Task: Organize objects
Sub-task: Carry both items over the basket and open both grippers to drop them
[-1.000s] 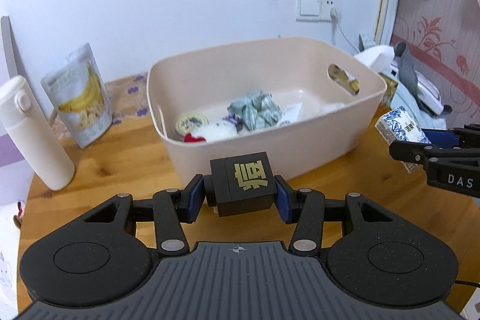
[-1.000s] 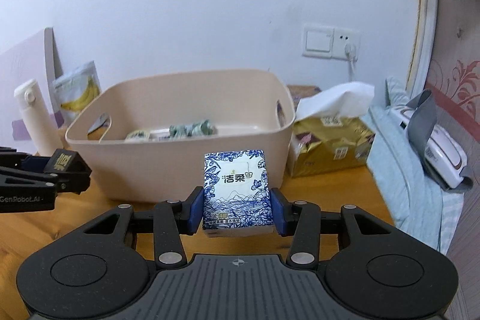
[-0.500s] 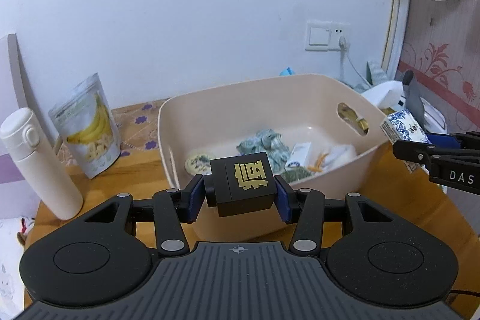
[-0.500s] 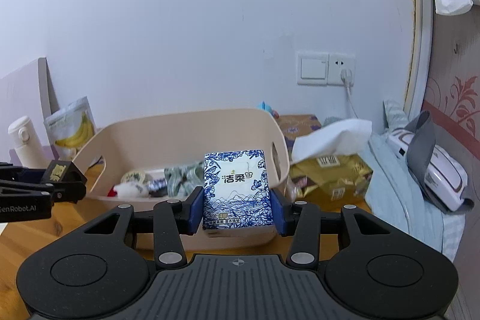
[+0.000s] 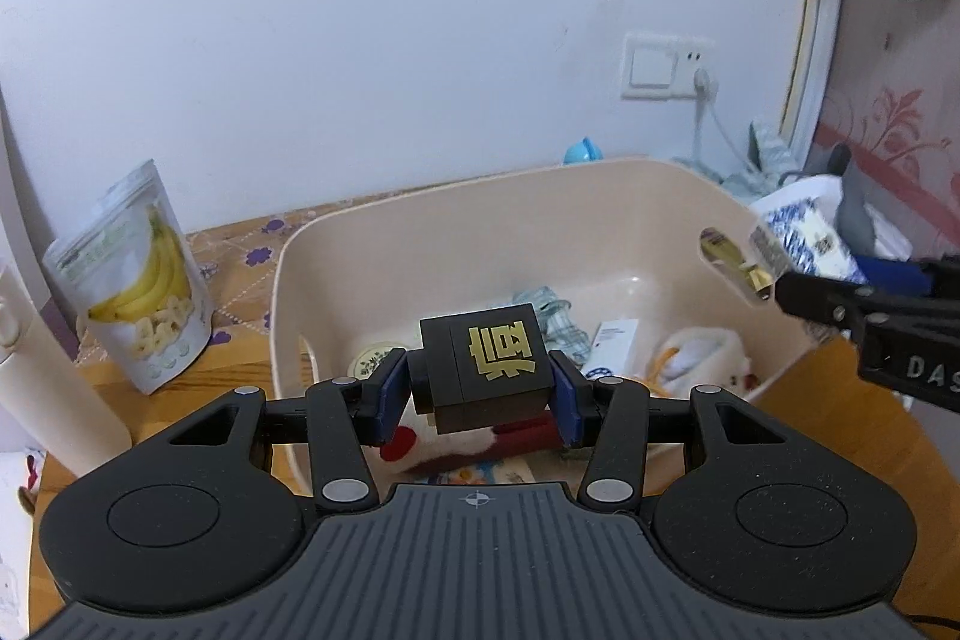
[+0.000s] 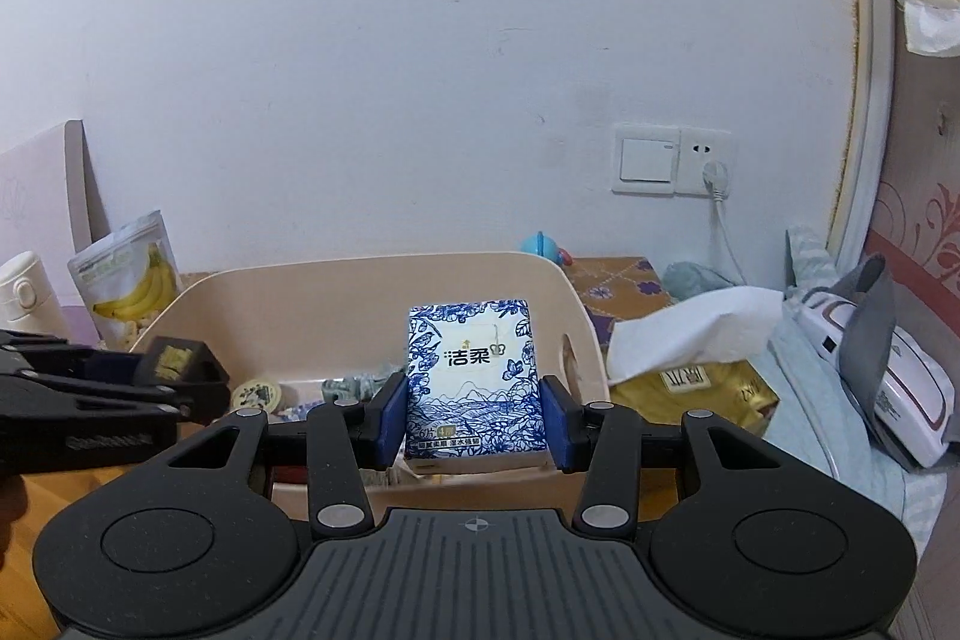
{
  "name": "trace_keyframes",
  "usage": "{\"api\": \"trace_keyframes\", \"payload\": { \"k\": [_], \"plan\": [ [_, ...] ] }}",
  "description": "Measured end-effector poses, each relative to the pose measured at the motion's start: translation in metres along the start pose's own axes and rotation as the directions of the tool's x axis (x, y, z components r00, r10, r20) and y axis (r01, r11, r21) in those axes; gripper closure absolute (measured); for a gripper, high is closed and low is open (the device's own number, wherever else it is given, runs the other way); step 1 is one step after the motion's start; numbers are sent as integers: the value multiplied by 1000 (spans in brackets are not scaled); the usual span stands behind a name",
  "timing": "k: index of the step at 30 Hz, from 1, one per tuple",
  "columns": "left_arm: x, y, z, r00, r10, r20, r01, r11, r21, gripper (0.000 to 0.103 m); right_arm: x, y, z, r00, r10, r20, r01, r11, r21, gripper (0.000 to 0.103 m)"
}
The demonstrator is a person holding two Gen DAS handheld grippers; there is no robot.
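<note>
My left gripper (image 5: 480,394) is shut on a black box with a gold character (image 5: 486,370), held above the near part of a beige plastic bin (image 5: 480,187). My right gripper (image 6: 474,418) is shut on a blue-and-white tissue pack (image 6: 471,388), raised over the bin's (image 6: 360,274) near right side. The tissue pack (image 5: 804,235) also shows at the right of the left wrist view, by the bin's handle hole. The black box (image 6: 174,358) appears at the left of the right wrist view. Inside the bin lie a crumpled checked cloth (image 5: 552,310), a small round tin (image 5: 375,358) and a white soft toy (image 5: 702,358).
A banana-chip pouch (image 5: 138,280) and a white bottle (image 5: 42,364) stand left of the bin on the wooden table (image 5: 840,412). A gold tissue box (image 6: 690,382) and a white device on pale blue cloth (image 6: 888,382) lie to the right. A wall socket (image 6: 672,160) is behind.
Both grippers have risen with their loads and moved forward over the bin, so more of the bin's inside shows. Neither grip has changed.
</note>
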State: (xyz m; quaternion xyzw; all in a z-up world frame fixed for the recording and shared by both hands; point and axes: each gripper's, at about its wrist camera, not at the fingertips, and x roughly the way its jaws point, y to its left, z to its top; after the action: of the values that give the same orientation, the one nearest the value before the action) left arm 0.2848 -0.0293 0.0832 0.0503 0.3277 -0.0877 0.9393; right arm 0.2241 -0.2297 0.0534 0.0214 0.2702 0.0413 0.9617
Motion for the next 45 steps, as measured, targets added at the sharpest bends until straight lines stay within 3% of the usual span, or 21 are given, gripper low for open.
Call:
{"api": "trace_keyframes", "payload": {
  "k": [13,26,28,30,35,39,45],
  "plan": [
    [52,-5,-5,992,77,-103,-75,997,23,53,42,11,-4,996,7,-84,-10,999,-35,59],
    [62,-3,-5,987,41,-156,-43,999,-12,53,53,11,-11,990,-10,-140,2,998,-57,58],
    [62,-3,-4,988,35,-153,-38,999,-20,53,54,11,-10,990,-6,-141,-2,998,-55,50],
    [60,-5,-4,989,32,-147,-34,999,-13,52,54,11,-10,990,-1,-140,-6,999,-51,50],
    [53,-7,-3,993,23,-115,-25,1000,-15,36,50,7,-9,992,5,-123,-9,999,-31,40],
    [47,-7,-2,995,22,-100,-24,999,-25,31,44,4,-7,994,12,-105,-13,1000,-11,29],
    [39,-8,-2,997,31,-77,-34,999,-34,26,35,0,-6,996,16,-89,-16,1000,3,22]
  ]
}}
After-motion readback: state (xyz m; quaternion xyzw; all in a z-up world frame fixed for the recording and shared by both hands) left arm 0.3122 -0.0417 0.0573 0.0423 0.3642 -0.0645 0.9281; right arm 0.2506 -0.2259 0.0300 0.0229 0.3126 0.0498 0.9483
